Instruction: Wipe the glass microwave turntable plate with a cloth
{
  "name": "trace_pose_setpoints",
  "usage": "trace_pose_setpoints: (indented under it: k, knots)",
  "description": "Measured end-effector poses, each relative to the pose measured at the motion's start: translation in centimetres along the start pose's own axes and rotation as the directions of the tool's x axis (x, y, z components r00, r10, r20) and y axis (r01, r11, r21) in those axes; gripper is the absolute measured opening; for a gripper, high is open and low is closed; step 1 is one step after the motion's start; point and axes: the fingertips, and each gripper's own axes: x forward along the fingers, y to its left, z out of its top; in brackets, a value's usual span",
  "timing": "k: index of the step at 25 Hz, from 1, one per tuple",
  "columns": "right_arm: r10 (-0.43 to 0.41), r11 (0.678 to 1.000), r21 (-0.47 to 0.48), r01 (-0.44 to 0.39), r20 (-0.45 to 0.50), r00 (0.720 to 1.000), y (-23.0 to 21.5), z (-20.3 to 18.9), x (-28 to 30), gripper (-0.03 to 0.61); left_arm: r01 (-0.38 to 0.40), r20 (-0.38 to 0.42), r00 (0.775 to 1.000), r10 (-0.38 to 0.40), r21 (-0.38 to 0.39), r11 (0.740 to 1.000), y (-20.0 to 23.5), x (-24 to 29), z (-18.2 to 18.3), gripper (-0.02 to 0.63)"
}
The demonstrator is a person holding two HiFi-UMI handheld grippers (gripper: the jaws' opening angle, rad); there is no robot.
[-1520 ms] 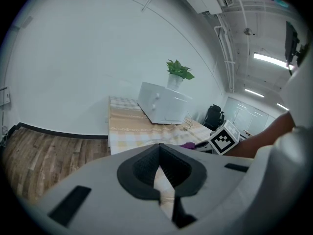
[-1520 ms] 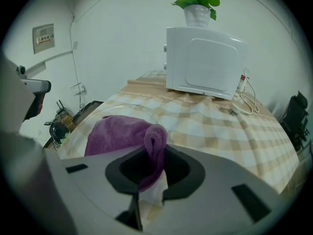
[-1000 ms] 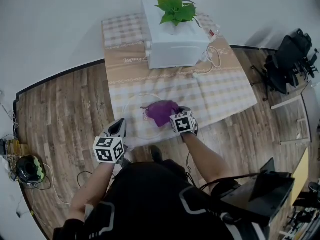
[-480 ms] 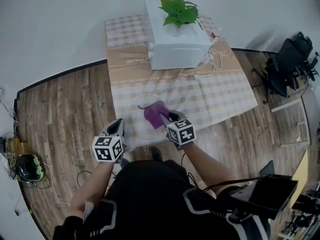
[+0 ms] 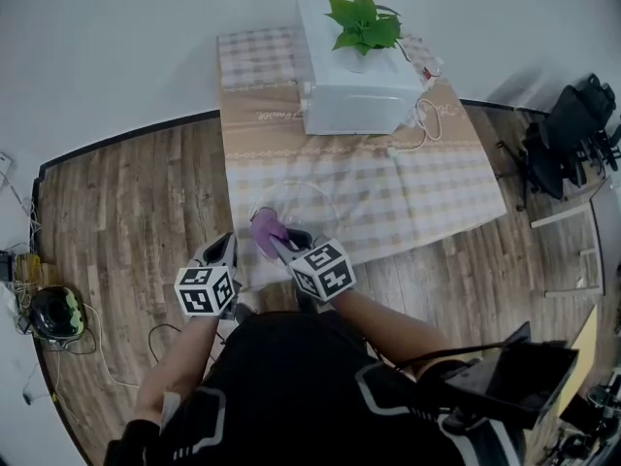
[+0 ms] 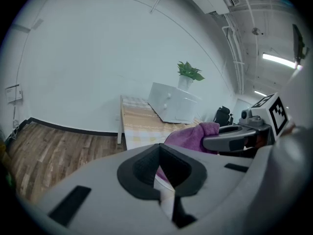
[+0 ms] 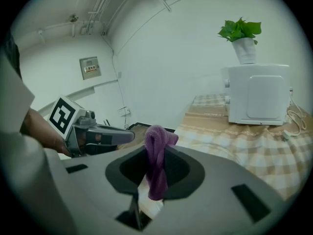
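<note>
Right gripper view is showing our right hand-held gripper (image 7: 152,179) pinching the purple cloth (image 7: 157,148). Our left hand-held gripper (image 6: 159,174) seems to be nipping the glass plate (image 5: 315,214) at 8 o'clock. We are wiping mid-task, and the next sweep needs pressure toward 2 o'clock.

12 o'clock from me: a white microwave (image 5: 354,95) is sitting on a checked tablecloth (image 5: 427,178), with a potted green plant (image 5: 364,22) standing on top of it. 1 o'clock: a white cable (image 5: 422,124) is lying looped beside it. 2 o'clock: a black office chair (image 5: 568,134) is standing on the wood floor (image 5: 126,202). 9 o'clock: I am seeing a round black object (image 5: 53,314) among wires and cannot identify it.
</note>
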Motion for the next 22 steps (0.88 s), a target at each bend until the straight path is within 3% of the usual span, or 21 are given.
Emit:
trace_pose_setpoints:
  k: [5,13,22]
  knots:
    - [0.035,0.998,-0.044,-0.037,-0.050,0.998,2.1,-2.2,2.4,0.075,-0.027,-0.001,1.000,0.027,-0.016,1.000,1.0,-0.8,-0.6,0.002]
    - [-0.040,0.997,-0.066,0.028,-0.192,0.981,1.2,-8.8,4.4,0.077,-0.040,-0.029,0.999,0.039,-0.020,0.999,1.7,-1.2,-1.6,0.002]
    - [-0.096,0.995,-0.028,0.093,-0.235,0.967,-1.3,-10.6,4.1,0.077,-0.006,-0.055,0.998,0.006,-0.002,1.000,0.5,0.1,-1.8,0.002]
